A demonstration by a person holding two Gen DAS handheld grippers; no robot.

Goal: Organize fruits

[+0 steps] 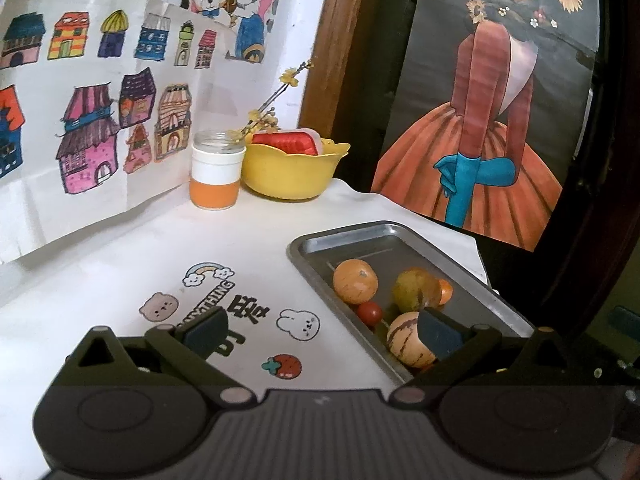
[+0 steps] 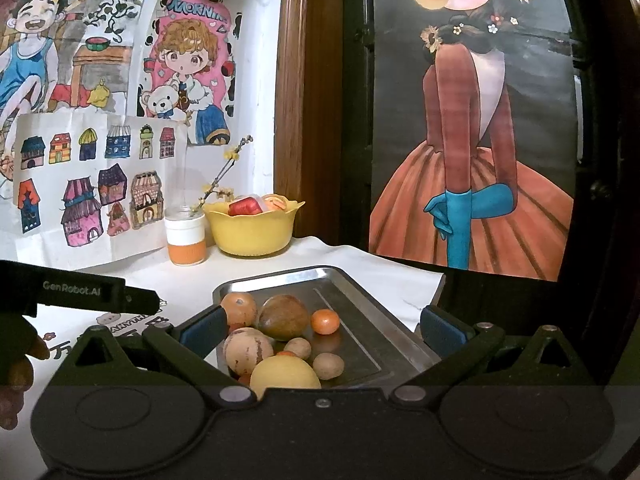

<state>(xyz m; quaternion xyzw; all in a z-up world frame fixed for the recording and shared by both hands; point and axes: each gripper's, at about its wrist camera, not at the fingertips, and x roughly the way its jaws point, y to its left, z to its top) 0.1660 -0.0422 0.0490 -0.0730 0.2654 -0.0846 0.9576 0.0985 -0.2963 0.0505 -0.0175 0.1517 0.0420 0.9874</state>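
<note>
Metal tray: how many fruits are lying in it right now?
At least 8 in the metal tray: orange, brown mango, small tangerine, striped melon, yellow fruit, two small brown fruits, cherry tomato. Others may be hidden.

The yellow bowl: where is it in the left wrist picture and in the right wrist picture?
Left wrist: yellow bowl above centre, at the table's back edge.
Right wrist: the bowl at mid-height, left of centre.
Shared landmark: the orange-and-white jar stands just left of it in both.
</note>
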